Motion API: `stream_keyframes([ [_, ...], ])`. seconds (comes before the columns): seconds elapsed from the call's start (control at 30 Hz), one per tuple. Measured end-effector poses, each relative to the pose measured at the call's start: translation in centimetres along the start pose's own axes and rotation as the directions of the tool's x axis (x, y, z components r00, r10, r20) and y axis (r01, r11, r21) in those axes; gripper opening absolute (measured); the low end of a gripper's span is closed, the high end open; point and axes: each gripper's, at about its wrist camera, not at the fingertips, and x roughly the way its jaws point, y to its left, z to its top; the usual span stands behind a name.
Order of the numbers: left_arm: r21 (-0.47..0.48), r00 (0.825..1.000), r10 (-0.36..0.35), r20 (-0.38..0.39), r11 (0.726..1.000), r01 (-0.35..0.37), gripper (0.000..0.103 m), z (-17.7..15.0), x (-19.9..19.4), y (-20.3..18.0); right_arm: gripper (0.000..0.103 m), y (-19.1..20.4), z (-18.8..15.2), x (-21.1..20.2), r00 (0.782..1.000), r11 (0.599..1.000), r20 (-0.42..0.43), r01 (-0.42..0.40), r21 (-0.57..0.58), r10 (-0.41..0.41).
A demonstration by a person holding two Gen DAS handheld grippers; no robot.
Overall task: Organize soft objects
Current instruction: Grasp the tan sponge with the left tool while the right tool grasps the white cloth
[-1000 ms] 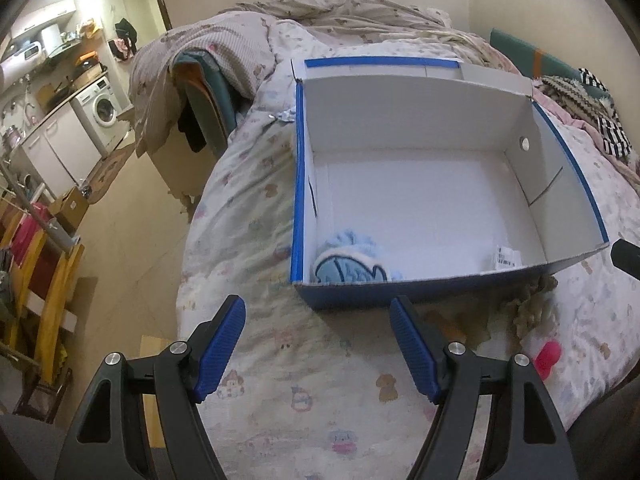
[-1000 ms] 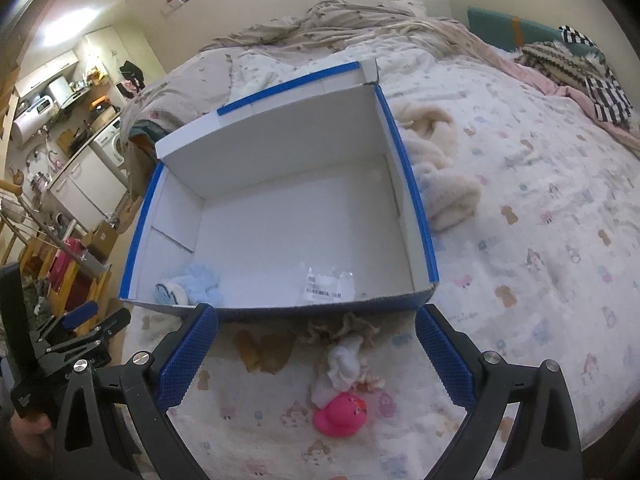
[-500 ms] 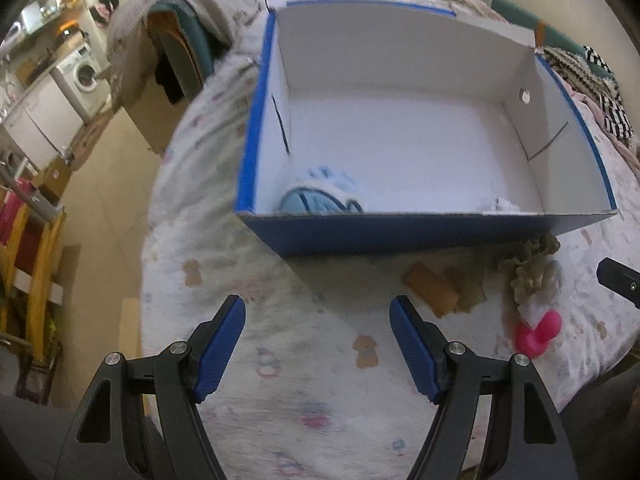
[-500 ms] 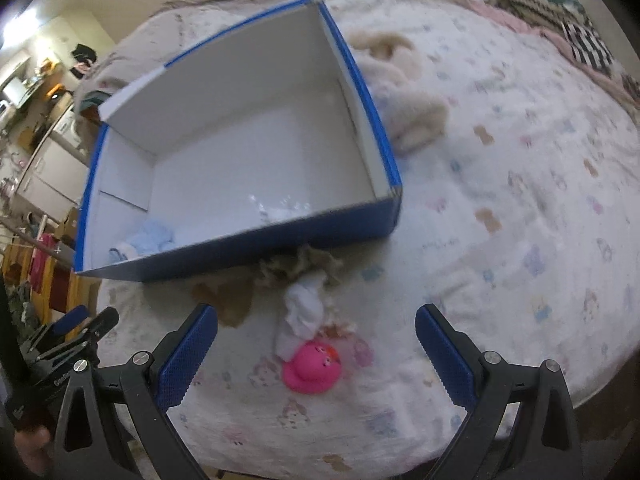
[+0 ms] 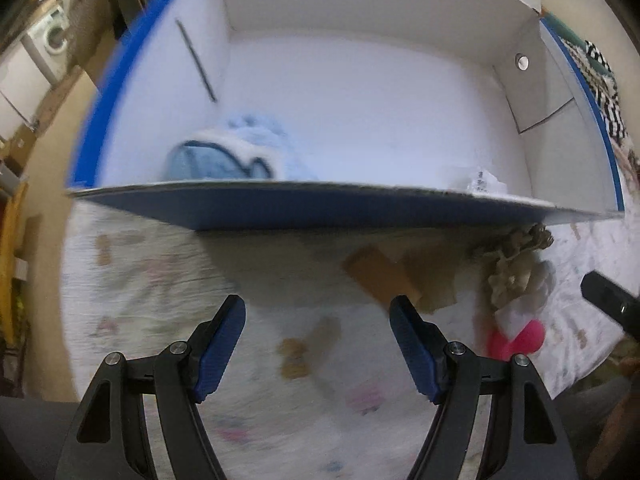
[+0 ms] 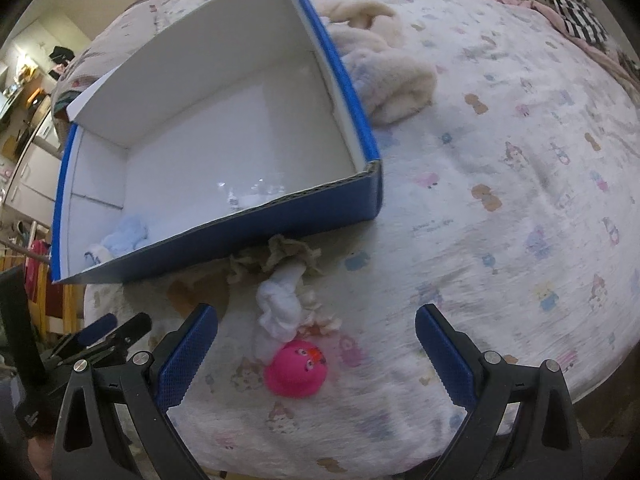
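the pink toy sits low in the frame between the right gripper's spread, empty fingers.

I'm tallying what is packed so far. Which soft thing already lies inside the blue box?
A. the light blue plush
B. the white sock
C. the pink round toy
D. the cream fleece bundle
A: the light blue plush sits in the near left corner of the blue box; the others lie on the bedspread.
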Motion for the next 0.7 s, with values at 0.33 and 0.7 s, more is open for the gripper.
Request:
stream_keyframes([
  [0.33, -0.144, 0.983, -0.143, -0.113, 0.982, 0.126, 0.037, 2.5, 4.2, 0.4, 0.103, -1.5, 0.5, 0.8, 1.0, 0.999, -0.019, 0.02, 0.037, -0.02],
  [0.7, -0.099, 0.974, -0.176, -0.14, 0.982, 0.164, 0.007, 3.1, 4.5, -0.6, 0.067, -1.6, 0.8, 2.6, 0.981, 0.986, -0.124, -0.134, 0.098, 0.146],
])
